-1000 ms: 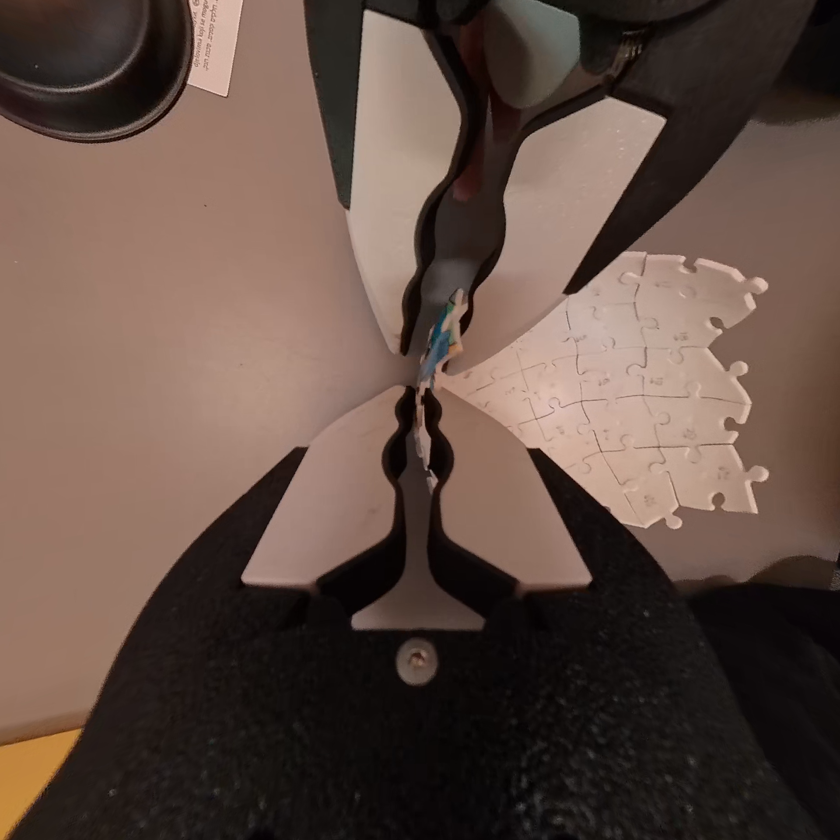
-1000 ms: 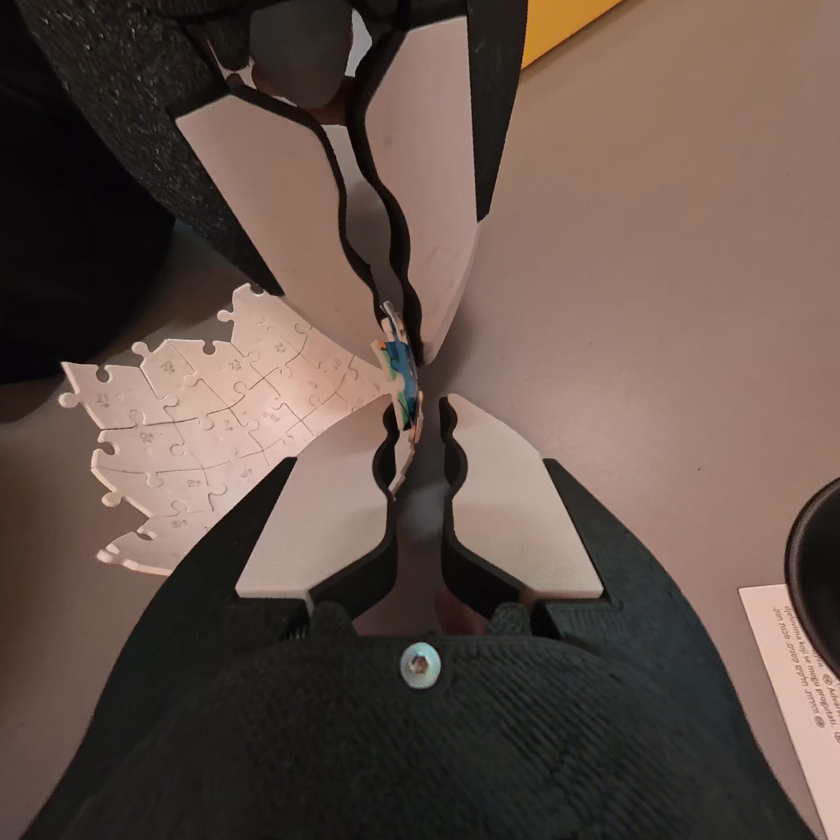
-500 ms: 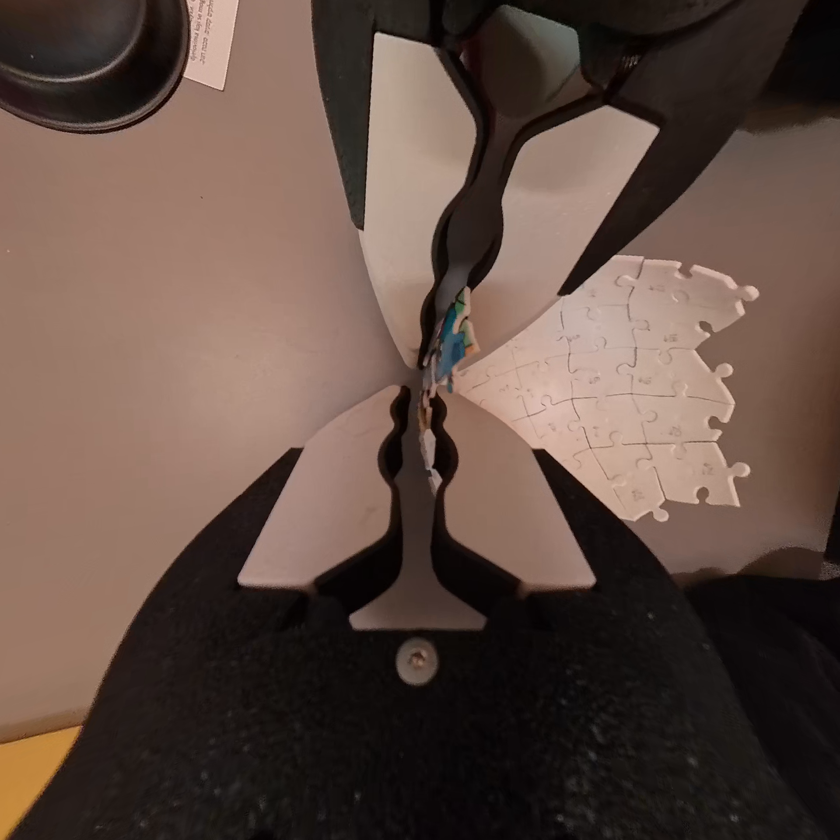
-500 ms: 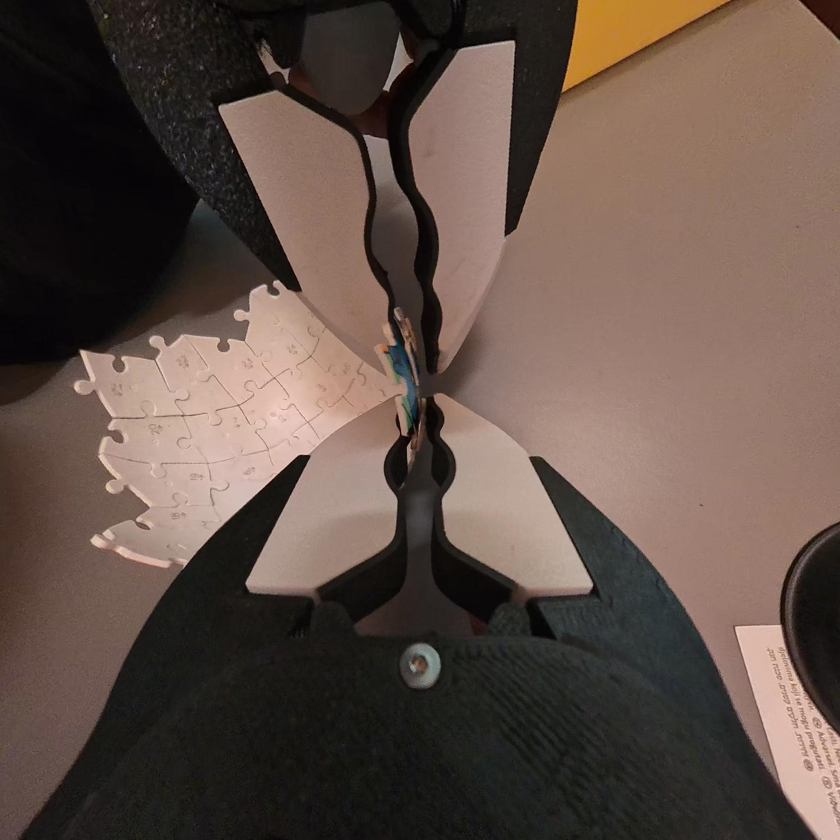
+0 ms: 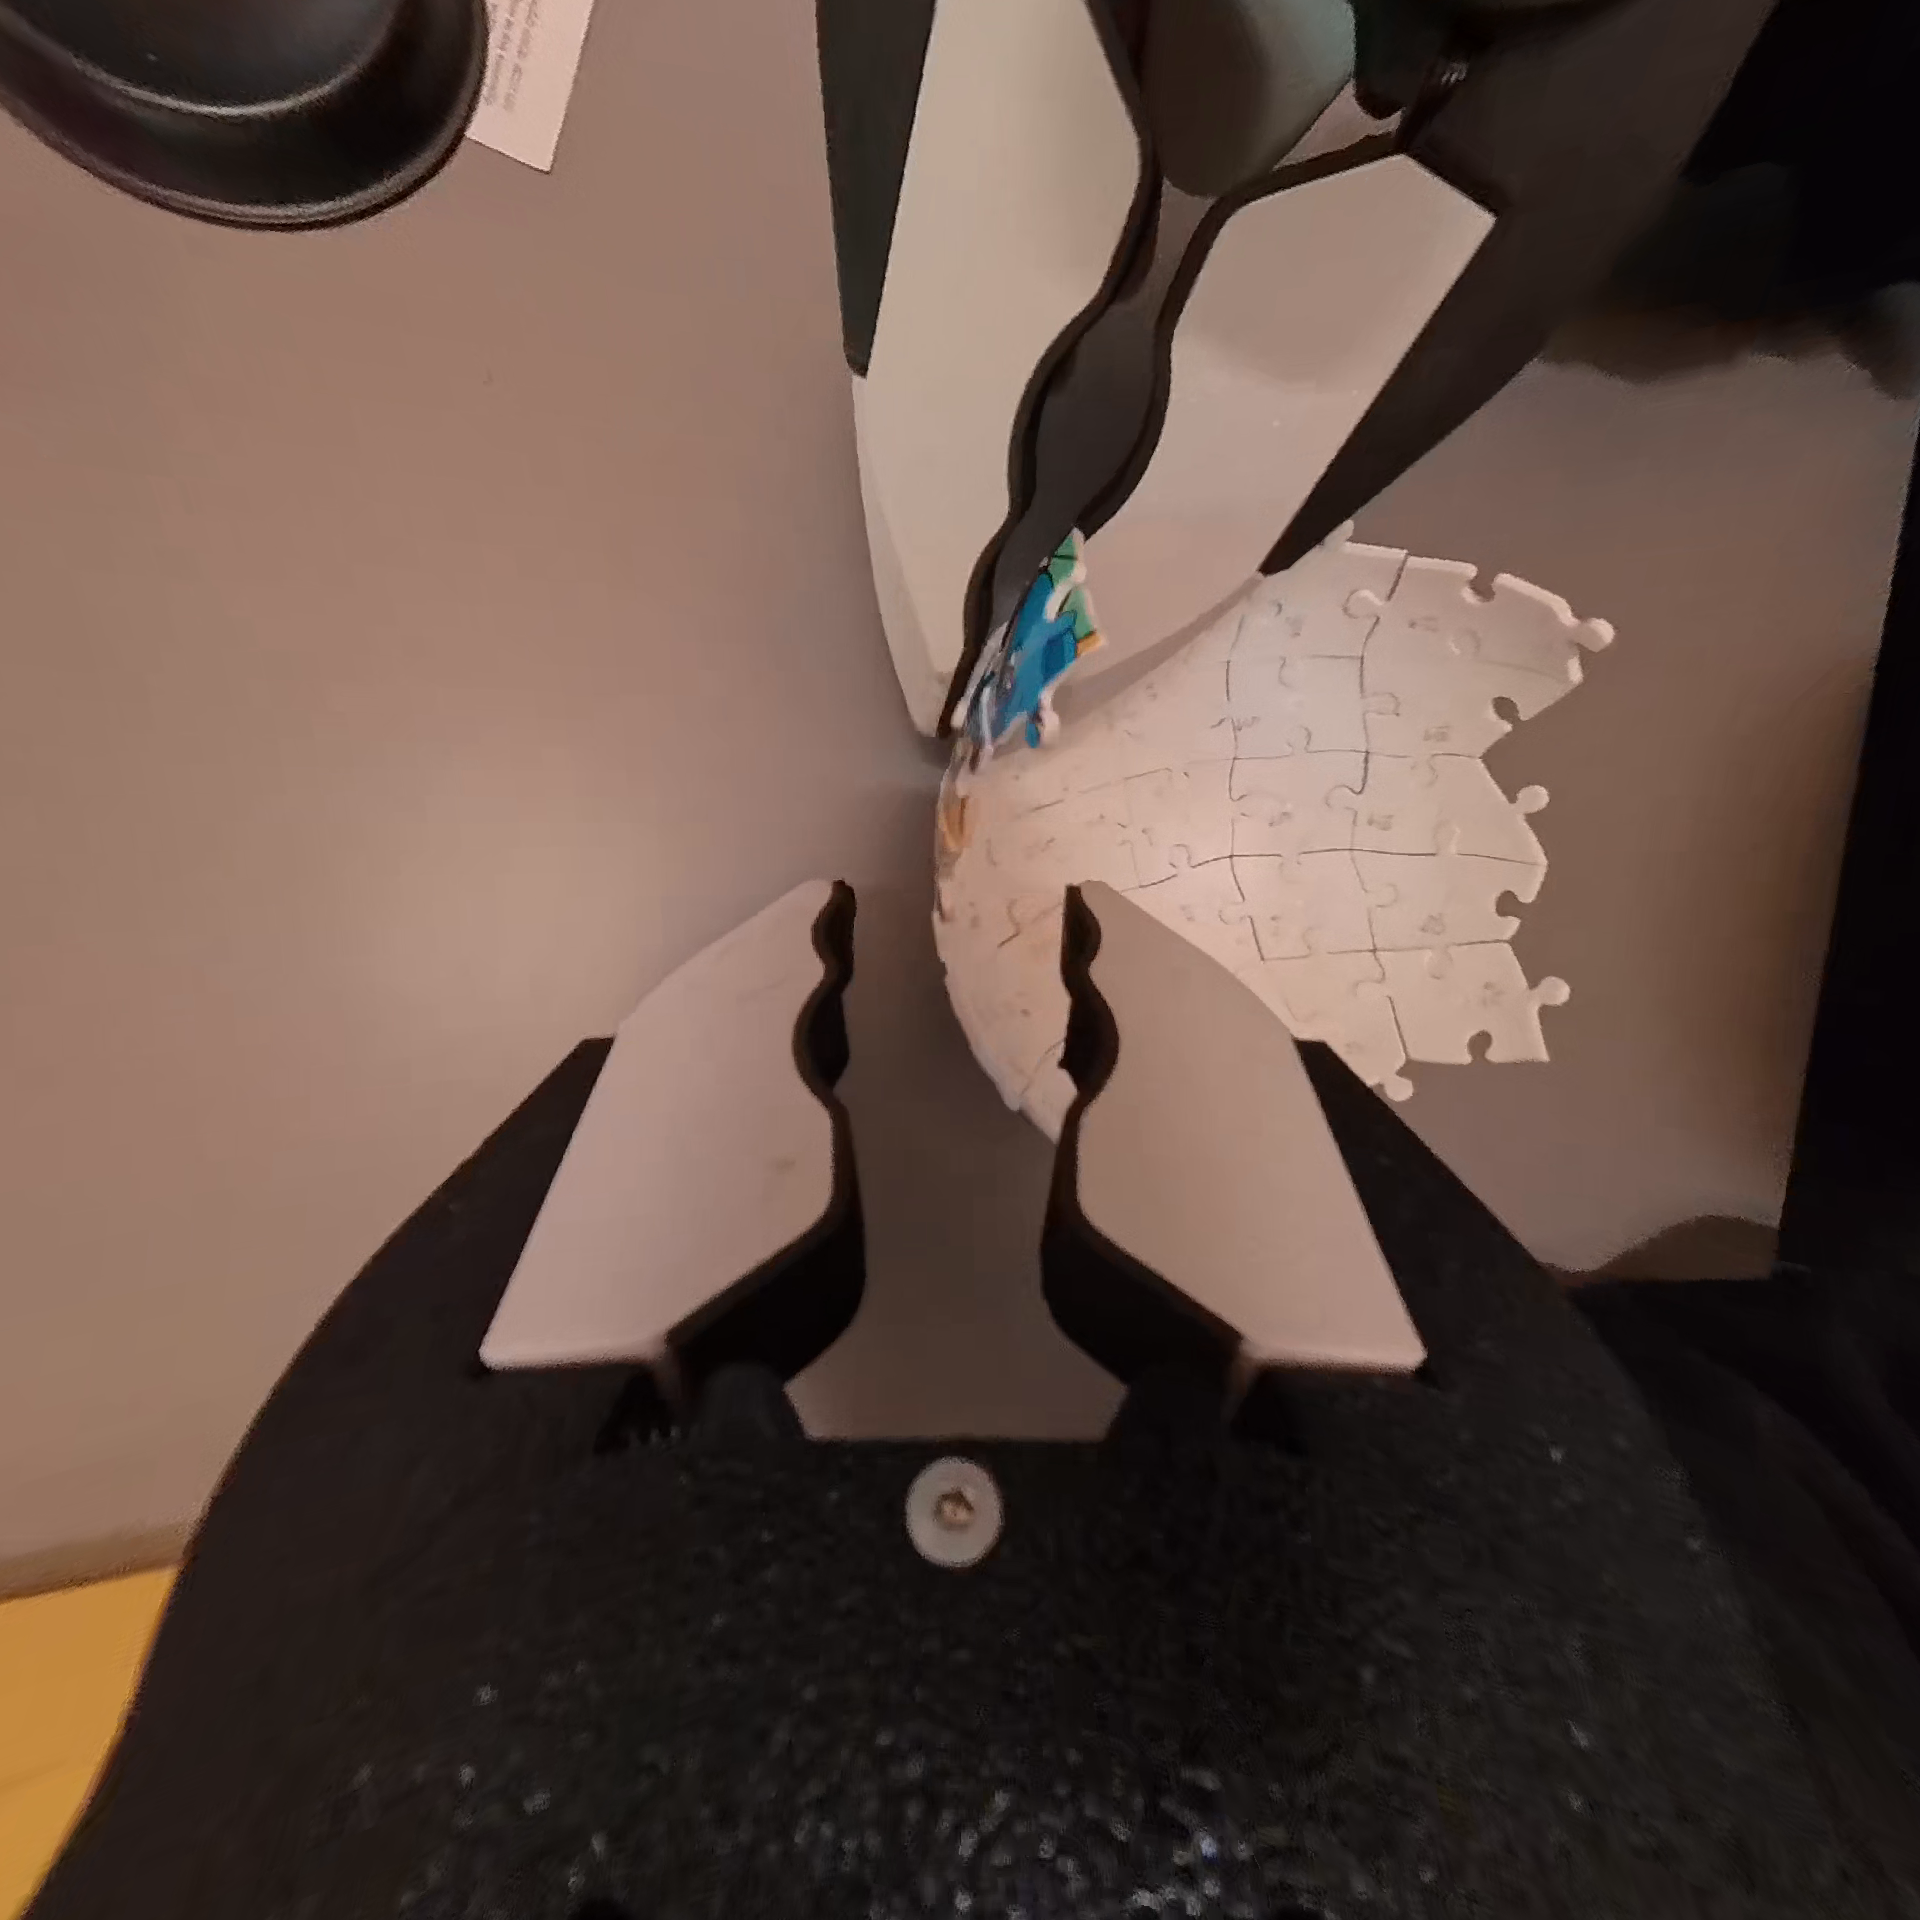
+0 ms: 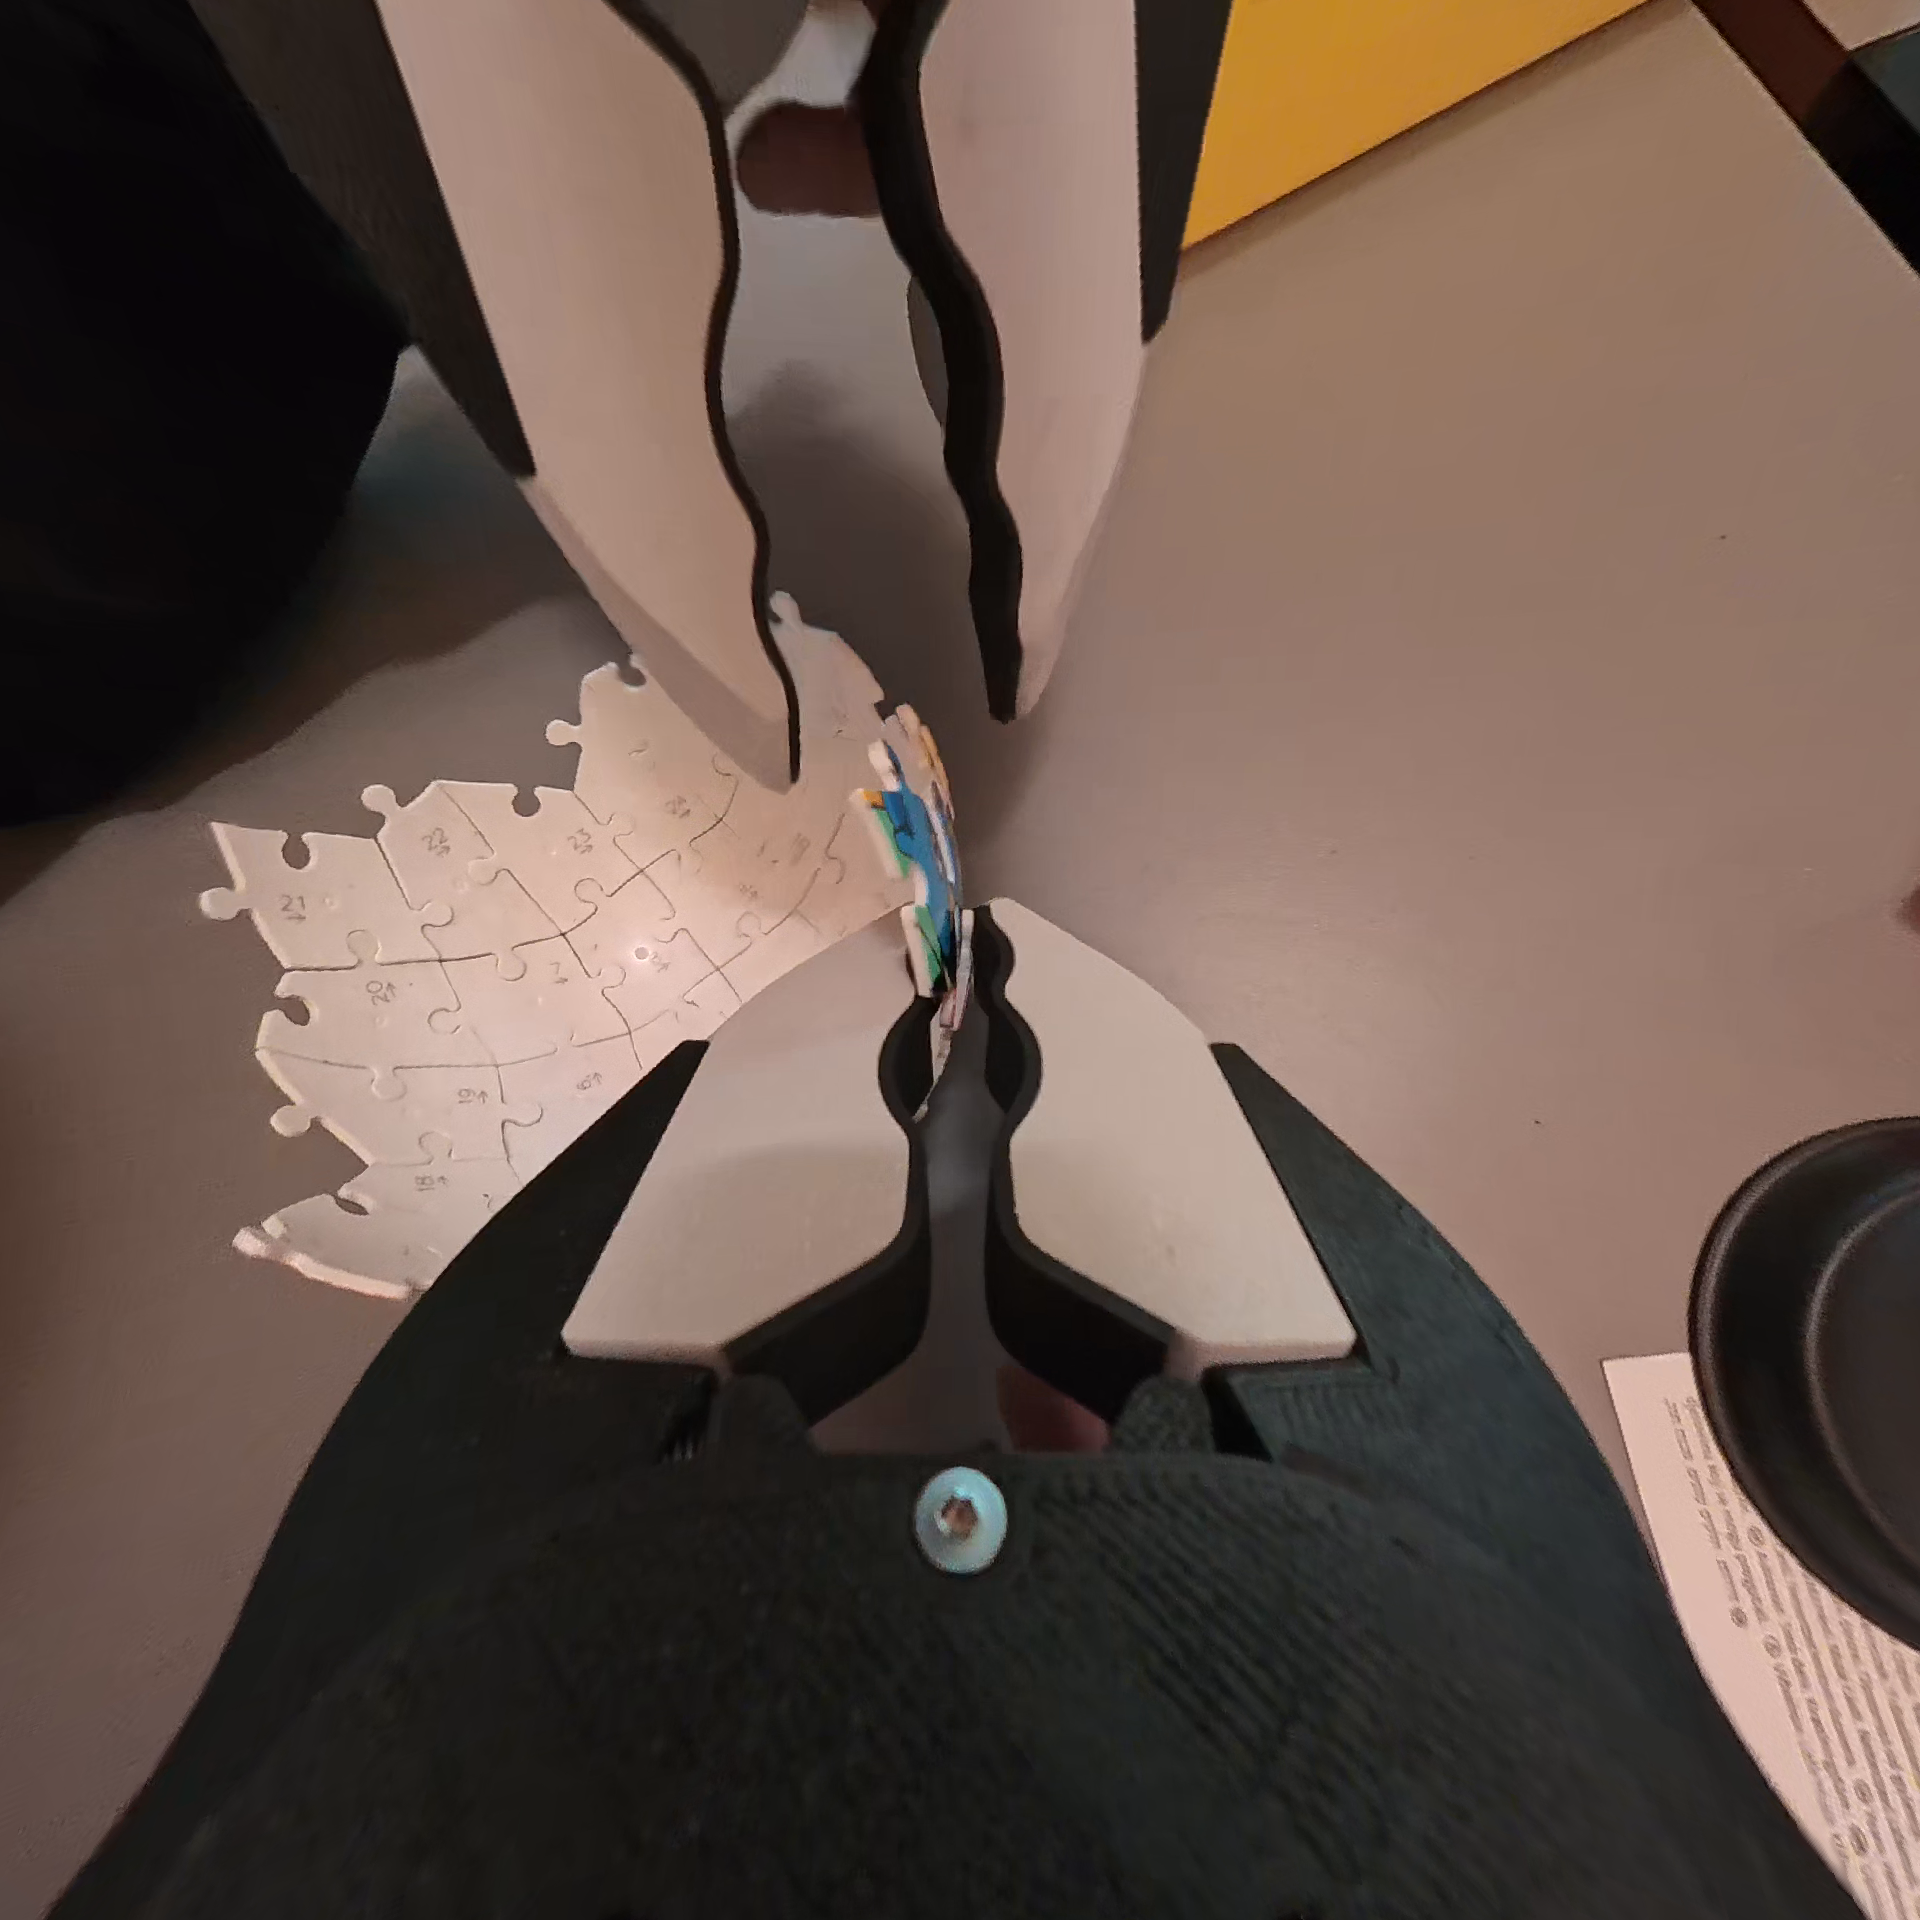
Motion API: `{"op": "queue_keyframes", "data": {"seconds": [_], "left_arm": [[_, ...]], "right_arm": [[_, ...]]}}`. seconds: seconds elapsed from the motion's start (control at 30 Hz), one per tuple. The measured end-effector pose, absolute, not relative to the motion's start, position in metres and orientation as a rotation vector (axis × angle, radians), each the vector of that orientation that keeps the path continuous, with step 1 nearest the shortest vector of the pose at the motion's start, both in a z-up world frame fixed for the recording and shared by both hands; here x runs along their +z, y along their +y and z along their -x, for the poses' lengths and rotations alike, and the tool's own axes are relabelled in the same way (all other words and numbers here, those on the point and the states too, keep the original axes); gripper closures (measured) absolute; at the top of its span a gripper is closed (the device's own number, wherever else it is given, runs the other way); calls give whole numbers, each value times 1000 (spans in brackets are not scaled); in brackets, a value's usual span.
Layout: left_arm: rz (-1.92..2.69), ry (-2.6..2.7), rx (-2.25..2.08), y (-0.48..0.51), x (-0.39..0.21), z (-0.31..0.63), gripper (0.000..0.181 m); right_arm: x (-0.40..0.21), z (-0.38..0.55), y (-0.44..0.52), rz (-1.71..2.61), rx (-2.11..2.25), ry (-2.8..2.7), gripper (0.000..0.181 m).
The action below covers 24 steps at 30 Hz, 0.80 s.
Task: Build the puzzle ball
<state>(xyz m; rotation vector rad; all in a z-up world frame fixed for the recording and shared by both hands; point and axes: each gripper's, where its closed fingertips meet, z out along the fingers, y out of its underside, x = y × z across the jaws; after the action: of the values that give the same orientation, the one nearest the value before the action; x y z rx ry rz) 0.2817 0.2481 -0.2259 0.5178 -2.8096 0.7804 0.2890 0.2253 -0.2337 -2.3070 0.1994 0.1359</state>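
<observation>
Our right claw [image 6: 971, 925] alone pinches the rim of the curved shell [image 6: 520, 966], held above the tabletop [image 5: 416, 727]; the left claw [image 5: 951, 899] stands open beside it. We judge the risk plain: one thin edge-grip could let the shell swing, slip free, or pop seams apart.
</observation>
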Motion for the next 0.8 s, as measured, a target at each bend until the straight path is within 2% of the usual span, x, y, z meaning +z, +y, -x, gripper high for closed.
{"op": "queue_keyframes", "data": {"seconds": [0.13,0.4,0.73,0.8], "left_arm": [[-477,-2843,722,242,-237,-285,149],[-444,-2840,741,232,-239,-287,177],[-435,-2855,767,232,-239,-291,179],[-464,-2869,765,234,-239,-293,168]], "right_arm": [[-234,-289,224,2309,108,213,176],[-235,-291,223,2308,95,244,176],[-234,-292,223,2295,91,255,178],[-234,-293,222,2295,91,258,178]]}}
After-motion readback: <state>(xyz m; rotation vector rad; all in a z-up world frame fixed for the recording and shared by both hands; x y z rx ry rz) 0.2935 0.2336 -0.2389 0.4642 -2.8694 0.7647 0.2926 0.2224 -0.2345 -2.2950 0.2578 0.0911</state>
